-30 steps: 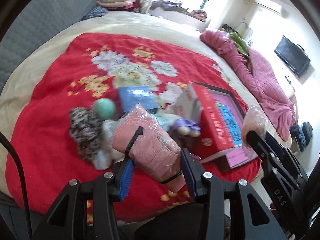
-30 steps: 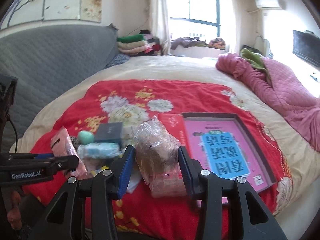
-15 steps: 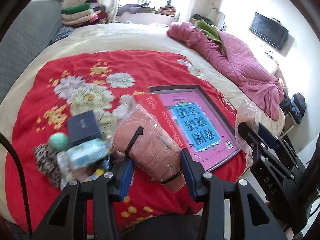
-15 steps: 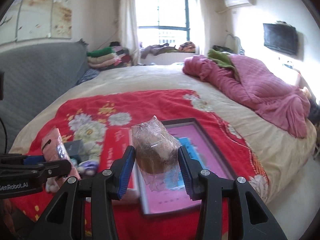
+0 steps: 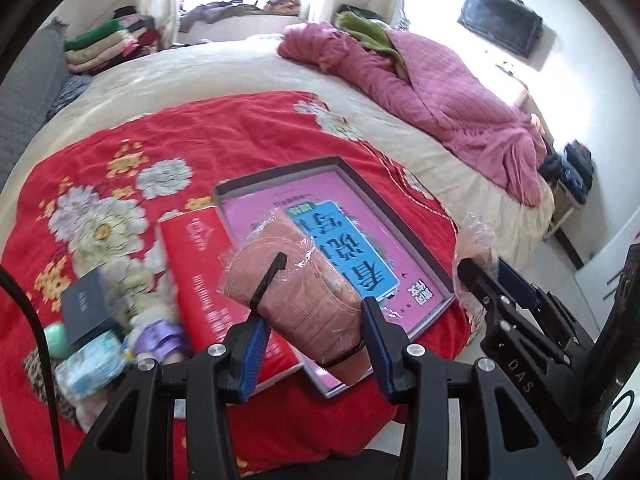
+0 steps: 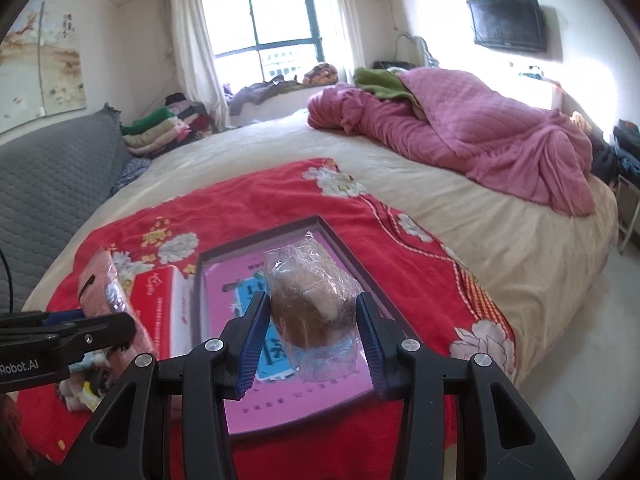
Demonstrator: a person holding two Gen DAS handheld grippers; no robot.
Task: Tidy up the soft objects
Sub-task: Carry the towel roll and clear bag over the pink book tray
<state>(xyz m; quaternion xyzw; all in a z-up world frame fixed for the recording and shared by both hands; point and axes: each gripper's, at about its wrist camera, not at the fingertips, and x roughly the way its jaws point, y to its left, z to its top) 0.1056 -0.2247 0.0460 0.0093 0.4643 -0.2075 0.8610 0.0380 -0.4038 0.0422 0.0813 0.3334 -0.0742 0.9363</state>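
**Over the open box, a packet in each gripper**

Above the red floral blanket (image 5: 248, 132) on the bed, the left gripper (image 5: 312, 320) grasps a pink cloth packet (image 5: 296, 276) wrapped in clear plastic, held over the near edge of the shallow grey-rimmed box (image 5: 372, 196) with its pink and blue printed lining. Only the left wrist view shows the heap to the left: a red box lid (image 5: 208, 280), a dark blue small box (image 5: 86, 304), a green ball (image 5: 54, 336), a wet-wipes pack (image 5: 90, 364) and a plush toy with purple ribbon (image 5: 158, 334). The right wrist view shows the right gripper (image 6: 310, 328) clamped on a brown item in a clear bag (image 6: 312, 304), above the box's middle, plus the window (image 6: 264, 20), wall television (image 6: 506, 20) and pink quilt (image 6: 480, 140).
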